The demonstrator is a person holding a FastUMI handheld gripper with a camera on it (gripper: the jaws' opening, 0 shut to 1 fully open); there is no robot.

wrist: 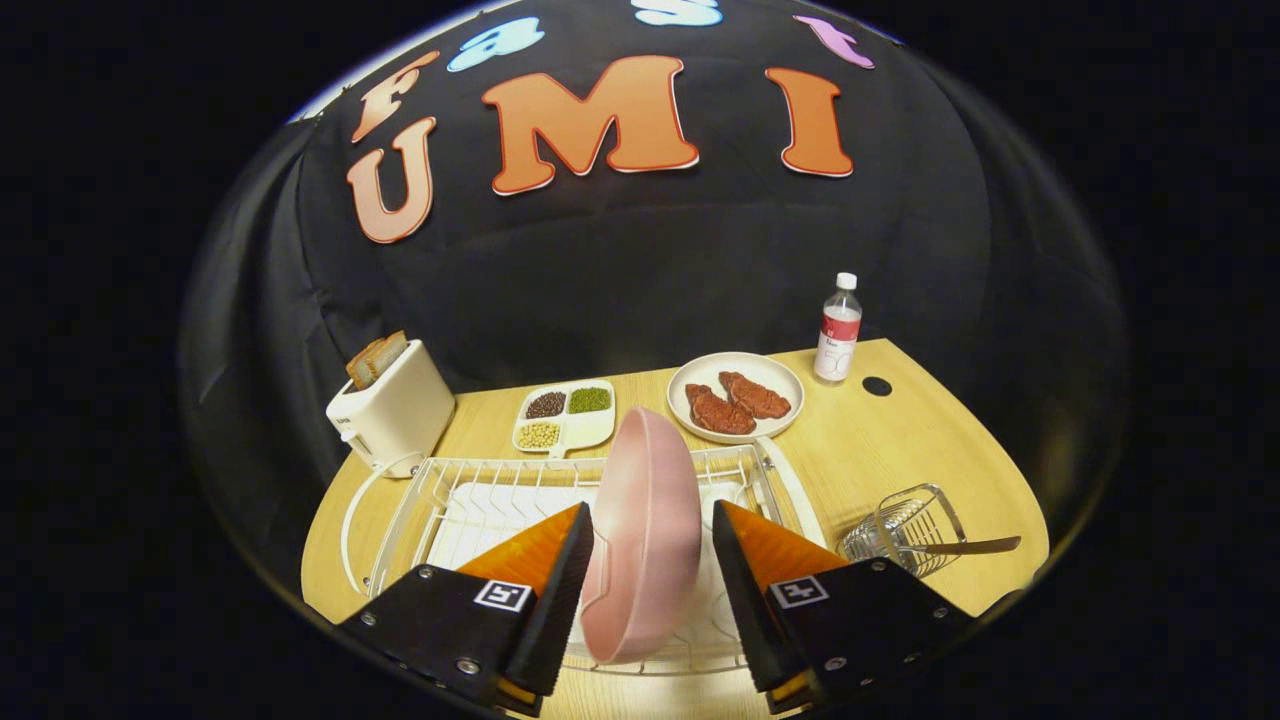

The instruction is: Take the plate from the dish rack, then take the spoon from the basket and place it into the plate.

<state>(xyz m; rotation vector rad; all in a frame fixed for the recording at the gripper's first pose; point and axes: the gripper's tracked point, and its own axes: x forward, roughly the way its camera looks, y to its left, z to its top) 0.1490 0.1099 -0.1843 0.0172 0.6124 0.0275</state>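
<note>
The pink plate (645, 535) stands on edge in the white rack (440, 500), between the fingers of the gripper (652, 560). The jaws are spread, the left finger touching its rim, the right one apart. The spoon (960, 546) lies in the wire basket (900, 535) beside the rack.

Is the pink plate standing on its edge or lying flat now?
On its edge. The pink plate stands upright over the dish rack, between the fingers of the gripper; whether both fingers press it, I cannot tell.

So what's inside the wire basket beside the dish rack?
A spoon lies in the wire basket, handle poking out. Its bowl end is hidden by wires. The gripper straddles the pink plate.
</note>
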